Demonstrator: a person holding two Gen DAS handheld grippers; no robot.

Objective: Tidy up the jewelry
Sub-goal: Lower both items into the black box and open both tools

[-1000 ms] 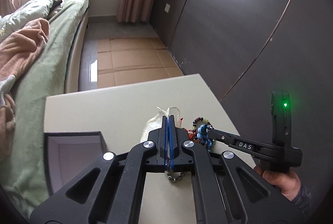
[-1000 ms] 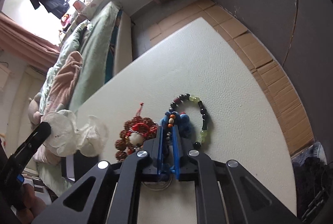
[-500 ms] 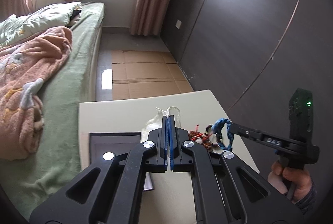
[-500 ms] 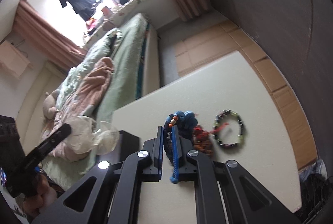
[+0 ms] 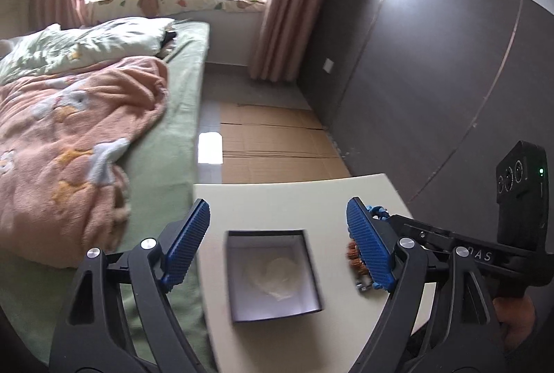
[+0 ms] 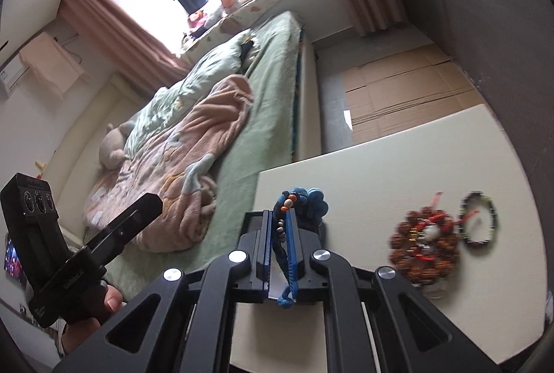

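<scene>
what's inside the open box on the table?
In the left wrist view the box holds a pale sheer pouch lying on its light floor. Motion blur hides whether anything sits inside or under the pouch. No beads show in it.

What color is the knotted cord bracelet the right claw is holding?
Blue, with small orange and white beads: the cord bracelet in the right claw, clearest in the right wrist view.

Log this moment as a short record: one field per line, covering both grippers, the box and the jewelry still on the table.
left gripper: open, above the box
right gripper: shut on blue cord bracelet
box: open, pale pouch inside
table: holds the box and loose jewelry
red-brown bead bracelet: on table, right of right gripper
dark and green bead bracelet: on table, beside the red-brown one
</scene>
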